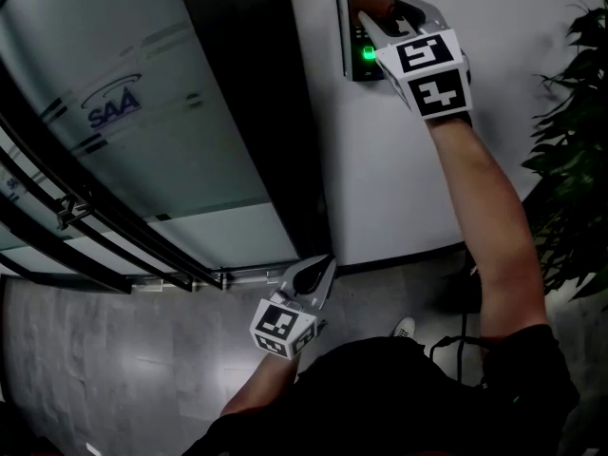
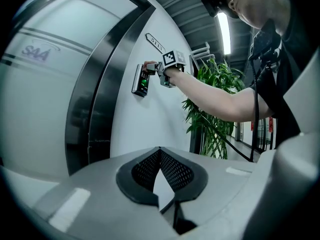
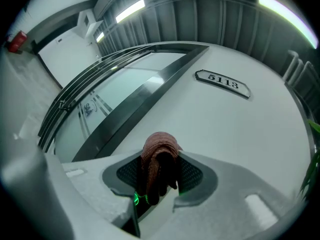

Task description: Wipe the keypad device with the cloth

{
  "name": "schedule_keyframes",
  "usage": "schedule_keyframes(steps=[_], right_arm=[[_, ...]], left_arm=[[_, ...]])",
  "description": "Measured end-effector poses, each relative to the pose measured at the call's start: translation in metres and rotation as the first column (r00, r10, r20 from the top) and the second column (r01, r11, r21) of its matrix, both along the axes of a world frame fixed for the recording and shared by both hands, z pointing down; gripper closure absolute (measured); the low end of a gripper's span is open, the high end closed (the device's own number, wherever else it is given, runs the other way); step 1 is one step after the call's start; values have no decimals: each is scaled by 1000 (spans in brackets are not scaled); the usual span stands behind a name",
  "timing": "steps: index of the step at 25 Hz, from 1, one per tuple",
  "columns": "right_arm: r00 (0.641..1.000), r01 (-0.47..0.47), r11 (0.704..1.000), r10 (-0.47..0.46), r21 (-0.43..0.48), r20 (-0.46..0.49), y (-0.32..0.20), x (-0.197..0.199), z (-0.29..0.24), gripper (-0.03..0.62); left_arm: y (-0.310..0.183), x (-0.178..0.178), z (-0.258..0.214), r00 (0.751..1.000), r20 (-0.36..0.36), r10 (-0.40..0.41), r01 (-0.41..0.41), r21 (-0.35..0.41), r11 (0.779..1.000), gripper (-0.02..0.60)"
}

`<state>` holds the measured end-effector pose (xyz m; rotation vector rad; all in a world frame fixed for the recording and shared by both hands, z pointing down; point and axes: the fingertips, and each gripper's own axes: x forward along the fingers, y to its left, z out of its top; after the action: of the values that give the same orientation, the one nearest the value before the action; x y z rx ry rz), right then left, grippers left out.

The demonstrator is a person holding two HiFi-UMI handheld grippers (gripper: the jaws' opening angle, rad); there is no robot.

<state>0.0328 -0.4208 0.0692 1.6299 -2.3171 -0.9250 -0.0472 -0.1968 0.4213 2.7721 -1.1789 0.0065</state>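
Observation:
The keypad device (image 1: pixel 353 41) is a dark panel with a green light, fixed on the white wall (image 1: pixel 313 141). My right gripper (image 1: pixel 372 15) is raised against its upper part, shut on a reddish-brown cloth (image 1: pixel 374 2). In the right gripper view the bunched cloth (image 3: pixel 159 156) fills the space between the jaws of the right gripper (image 3: pixel 159 176) and hides the device, with only a green glow below it. My left gripper (image 1: pixel 326 266) hangs low near the floor, shut and empty. In the left gripper view the left gripper (image 2: pixel 160 153) points up toward the keypad device (image 2: pixel 141 80) and the cloth (image 2: pixel 149 64).
A frosted glass door (image 1: pixel 142 131) with a dark metal frame (image 1: pixel 252 112) stands left of the device. A room-number plate (image 3: pixel 222 83) is on the wall. A leafy plant (image 1: pixel 575 160) stands at the right. Below are grey floor (image 1: pixel 123 369), a shoe (image 1: pixel 404 329) and a cable.

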Motion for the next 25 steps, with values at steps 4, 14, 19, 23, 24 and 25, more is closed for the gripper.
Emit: schedule_keyframes(steps=[4, 14, 19, 23, 24, 25], right_arm=[[1000, -8, 1000, 8, -1, -3, -4, -2, 2, 447], [1000, 0, 999, -1, -36, -8, -3, -4, 22, 447], [1000, 6, 999, -6, -51, -14, -3, -3, 37, 447], [1000, 7, 998, -7, -62, -4, -3, -2, 45, 447], [1000, 6, 998, -6, -64, -3, -3, -1, 47, 447], [1000, 5, 998, -5, -66, -2, -3, -1, 49, 447]], left_arm=[[-1, -4, 2, 1000, -1, -3, 3, -5, 1000, 566], [-2, -2, 2, 1000, 3, 7, -7, -3, 1000, 566], [-2, -1, 2, 1000, 6, 8, -8, -7, 1000, 566], [-2, -3, 2, 1000, 5, 6, -6, -7, 1000, 566], [-2, -3, 2, 1000, 5, 6, -6, -8, 1000, 566], [-3, -3, 2, 1000, 5, 6, -6, -7, 1000, 566]])
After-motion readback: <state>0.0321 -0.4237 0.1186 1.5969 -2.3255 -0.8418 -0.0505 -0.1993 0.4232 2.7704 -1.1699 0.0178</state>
